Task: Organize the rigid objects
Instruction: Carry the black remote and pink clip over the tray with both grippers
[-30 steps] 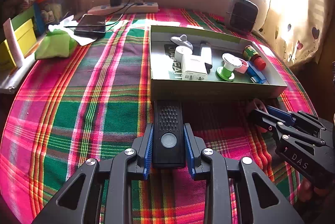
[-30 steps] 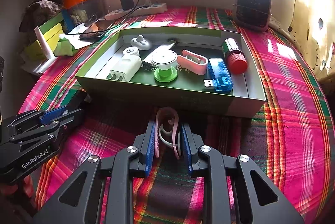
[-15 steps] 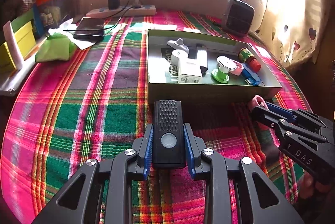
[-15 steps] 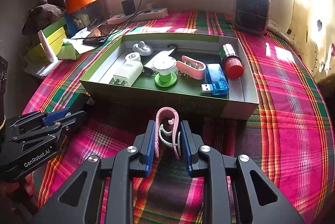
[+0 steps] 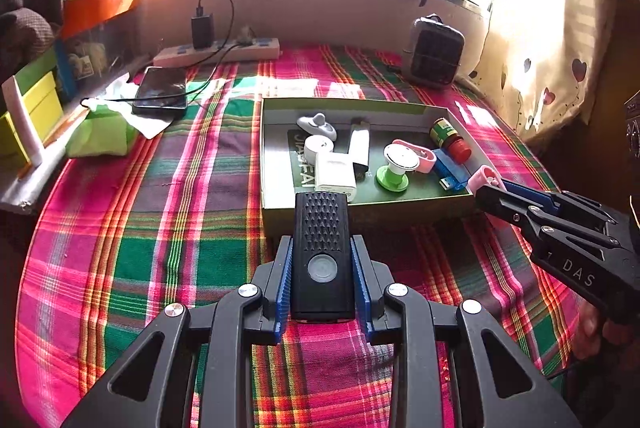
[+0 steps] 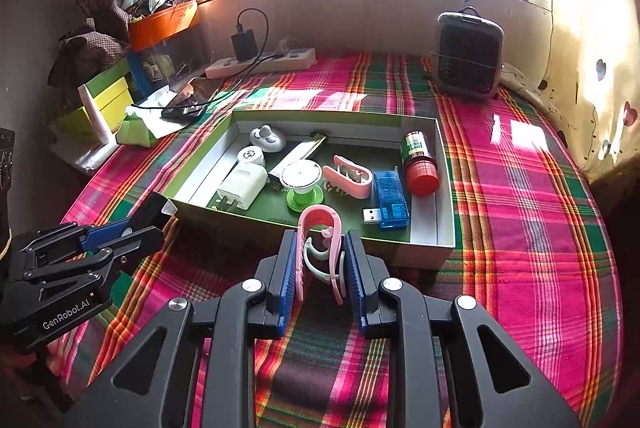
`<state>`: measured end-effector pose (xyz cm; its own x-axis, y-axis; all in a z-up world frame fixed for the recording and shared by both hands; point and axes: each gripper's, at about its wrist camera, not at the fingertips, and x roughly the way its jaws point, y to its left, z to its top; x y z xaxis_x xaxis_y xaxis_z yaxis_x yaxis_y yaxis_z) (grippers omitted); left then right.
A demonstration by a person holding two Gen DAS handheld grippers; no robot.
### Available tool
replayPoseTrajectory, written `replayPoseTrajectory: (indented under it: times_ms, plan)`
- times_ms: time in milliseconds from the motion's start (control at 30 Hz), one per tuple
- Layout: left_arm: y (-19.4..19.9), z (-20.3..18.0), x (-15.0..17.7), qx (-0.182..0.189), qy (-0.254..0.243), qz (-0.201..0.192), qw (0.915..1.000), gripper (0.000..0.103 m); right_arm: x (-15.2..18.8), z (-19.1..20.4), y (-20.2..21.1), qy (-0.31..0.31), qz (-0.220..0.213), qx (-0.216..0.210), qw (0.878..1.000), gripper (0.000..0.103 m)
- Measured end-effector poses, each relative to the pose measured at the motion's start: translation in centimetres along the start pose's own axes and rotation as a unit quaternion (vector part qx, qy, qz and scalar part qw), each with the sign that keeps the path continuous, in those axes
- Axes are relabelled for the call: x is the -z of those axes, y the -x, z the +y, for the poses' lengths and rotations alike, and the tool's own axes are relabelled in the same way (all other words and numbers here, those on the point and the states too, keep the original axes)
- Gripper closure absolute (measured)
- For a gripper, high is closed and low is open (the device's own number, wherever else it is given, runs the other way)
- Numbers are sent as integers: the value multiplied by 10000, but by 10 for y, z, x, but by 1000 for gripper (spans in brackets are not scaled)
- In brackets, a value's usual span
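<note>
Two grippers are each clamped on something over the plaid cloth (image 5: 120,248); the left gripper (image 5: 322,268) has its blue pads pressed against the long sides of a black rectangular device (image 5: 322,252) (a textured grille at its far half, a round button nearer the camera), whose far end overlaps the near wall of the green box (image 5: 276,216) in the left wrist view; the right gripper (image 6: 318,264) pinches a pink clip (image 6: 320,244) upright between its pads, the clip's curved end pointing at the box and a pale inner piece showing between its arms. From the left wrist view the right gripper sits at the box's near right corner, the pink clip just at the rim; from the right wrist view the left gripper lies at the box's near left corner.

Inside the box, left to right in the right wrist view: a white charger plug (image 6: 244,185), a small white round piece (image 6: 251,155), a white knobbed item (image 6: 267,137) at the back, a long white stick (image 6: 298,153), a white spool on a green base (image 6: 302,183), a second pink clip (image 6: 348,175), a blue USB stick (image 6: 390,199) and a green bottle with a red cap (image 6: 418,163) lying on its side.

Beyond the box, a small heater (image 6: 468,55) stands at the far right; a power strip (image 6: 260,61) with a black charger lies by the wall, a phone (image 5: 162,91) near it; yellow and green boxes (image 6: 100,95) are stacked at the left edge.
</note>
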<state>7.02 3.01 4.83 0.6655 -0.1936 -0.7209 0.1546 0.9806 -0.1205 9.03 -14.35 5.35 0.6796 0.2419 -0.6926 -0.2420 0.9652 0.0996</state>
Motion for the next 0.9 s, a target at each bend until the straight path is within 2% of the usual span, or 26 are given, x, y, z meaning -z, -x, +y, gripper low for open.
replayPoseTrajectory:
  times_ms: [433, 900]
  plan:
    - [-7, -11, -25, 207, -108, -37, 9997, 77, -32, -18, 0, -50, -151, -63, 9999, 78]
    - [-34, -26, -50, 446, -88, 41, 9990, 77, -70, -39, -32, -16, -47, -192, 9998, 78]
